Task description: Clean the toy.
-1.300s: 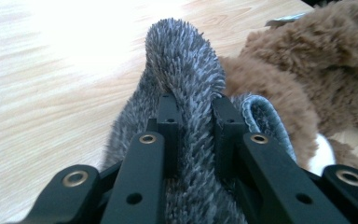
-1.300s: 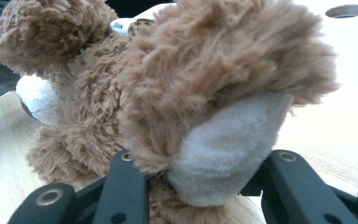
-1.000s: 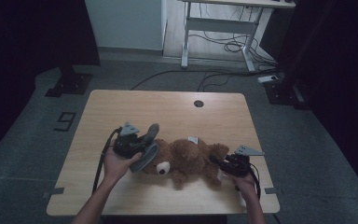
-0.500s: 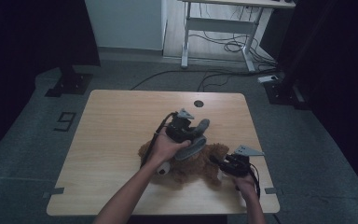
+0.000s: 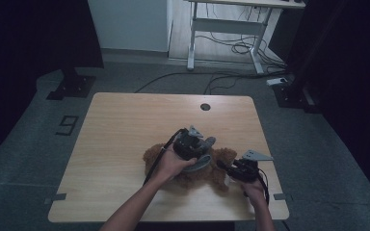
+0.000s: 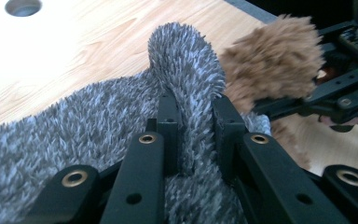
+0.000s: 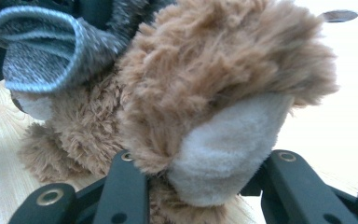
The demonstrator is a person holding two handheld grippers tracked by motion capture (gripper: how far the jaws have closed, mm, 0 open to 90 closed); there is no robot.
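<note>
The table (image 5: 125, 139) is light wood with a round cable hole (image 5: 205, 107) near its far edge, well beyond both grippers. It stands on a grey carpet floor (image 5: 29, 144) in a dark room. On the floor, far left of the left gripper, a figure 9 (image 5: 67, 126) is marked in tape. Behind the table, far past the grippers, there is a white desk frame (image 5: 226, 29) with loose cables (image 5: 236, 48) under it, and black stand bases (image 5: 72, 86) are at both sides.

The left gripper (image 5: 192, 144) is clenched on a grey knitted sock (image 6: 186, 88); in the left gripper view a fold of the fuzzy cloth is pinched between the two black jaws, and the rest of the sock spreads below and to the left of them. The gripper with the sock is above the brown teddy bear (image 5: 183, 168), which lies on the table between the two hands.

The right gripper (image 5: 236, 169) grasps the bear's foot (image 7: 223, 154): in the right gripper view the pale sole sits between its jaws. Just behind this foot the open mouth of the sock (image 7: 42, 51) hangs, up and to the left, with the bear's furry leg partly in front of it.
</note>
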